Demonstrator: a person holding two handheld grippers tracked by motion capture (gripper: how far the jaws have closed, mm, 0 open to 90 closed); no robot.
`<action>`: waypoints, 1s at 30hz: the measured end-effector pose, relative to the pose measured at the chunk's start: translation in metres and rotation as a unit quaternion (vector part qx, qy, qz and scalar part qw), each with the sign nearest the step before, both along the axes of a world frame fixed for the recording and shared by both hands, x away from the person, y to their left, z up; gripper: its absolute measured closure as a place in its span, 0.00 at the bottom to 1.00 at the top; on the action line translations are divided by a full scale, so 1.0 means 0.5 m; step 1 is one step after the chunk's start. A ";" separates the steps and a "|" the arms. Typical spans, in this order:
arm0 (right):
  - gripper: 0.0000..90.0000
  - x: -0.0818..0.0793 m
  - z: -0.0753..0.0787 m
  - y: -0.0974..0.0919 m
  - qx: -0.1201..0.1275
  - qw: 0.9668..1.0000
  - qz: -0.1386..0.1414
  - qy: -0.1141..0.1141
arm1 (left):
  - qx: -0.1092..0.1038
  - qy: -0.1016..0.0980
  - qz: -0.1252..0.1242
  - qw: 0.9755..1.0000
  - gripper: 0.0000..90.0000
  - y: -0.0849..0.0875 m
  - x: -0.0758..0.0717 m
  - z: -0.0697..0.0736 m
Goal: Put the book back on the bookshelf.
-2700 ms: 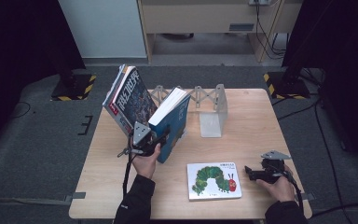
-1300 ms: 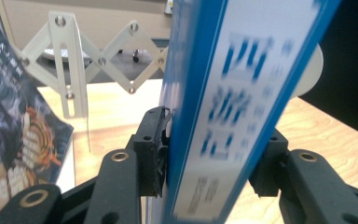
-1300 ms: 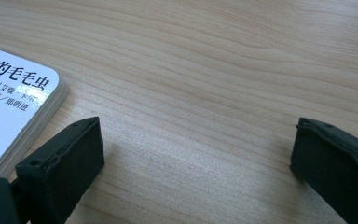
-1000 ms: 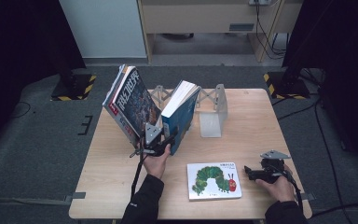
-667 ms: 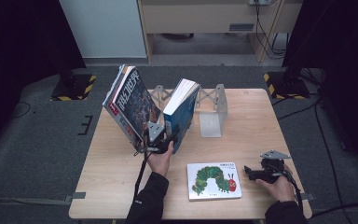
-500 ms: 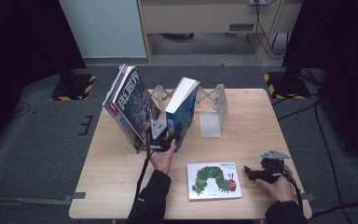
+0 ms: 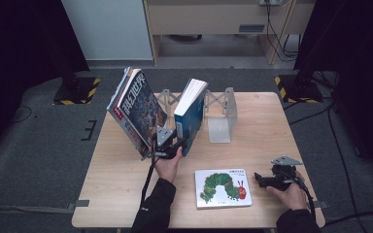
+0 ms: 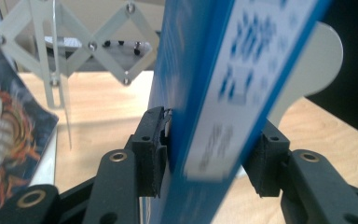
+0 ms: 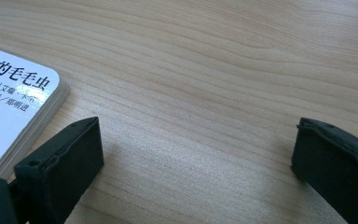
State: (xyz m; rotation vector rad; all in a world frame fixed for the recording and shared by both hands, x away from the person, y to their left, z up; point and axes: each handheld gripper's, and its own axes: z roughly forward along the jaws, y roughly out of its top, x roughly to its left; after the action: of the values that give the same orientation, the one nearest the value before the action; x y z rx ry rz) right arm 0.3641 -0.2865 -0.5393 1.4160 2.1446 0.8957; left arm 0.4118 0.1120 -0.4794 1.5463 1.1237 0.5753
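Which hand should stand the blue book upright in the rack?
Left. The left gripper already has its jaws clamped on the blue book beside the rack; the right gripper sits open by the caterpillar book.

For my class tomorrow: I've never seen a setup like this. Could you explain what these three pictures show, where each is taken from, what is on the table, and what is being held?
A person sits at a wooden table holding a hand-held two-jaw tool in each hand.

The high view looks down from above. The other two come from cameras riding on each tool, looking along its black jaws.

On the table stand an expandable book rack, a stack of leaning books and a blue book. A picture book with a caterpillar lies flat.

The left tool has the blue book's spine between its jaws, one pad against it, propping it upright. The right tool rests open on bare wood beside the picture book, holding nothing.
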 end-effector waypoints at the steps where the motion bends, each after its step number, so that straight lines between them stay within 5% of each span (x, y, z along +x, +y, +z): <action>1: 0.03 0.000 0.000 0.000 0.001 1.000 -0.001 0.001 | 0.002 0.001 -0.001 1.000 0.60 0.002 -0.002 -0.003; 24: 0.03 0.000 0.000 0.001 0.001 1.000 -0.001 0.001 | 0.001 0.014 -0.008 1.000 0.53 -0.072 0.033 -0.004; 30: 0.03 0.000 0.000 0.001 0.001 1.000 -0.001 0.001 | 0.015 0.011 -0.021 1.000 0.51 -0.081 0.041 -0.004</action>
State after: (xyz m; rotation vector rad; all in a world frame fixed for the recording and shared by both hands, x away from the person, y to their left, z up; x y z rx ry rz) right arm 0.3641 -0.2861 -0.5394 1.4195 2.1444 0.8974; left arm 0.4322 0.0717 -0.4813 1.6012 1.1016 0.5495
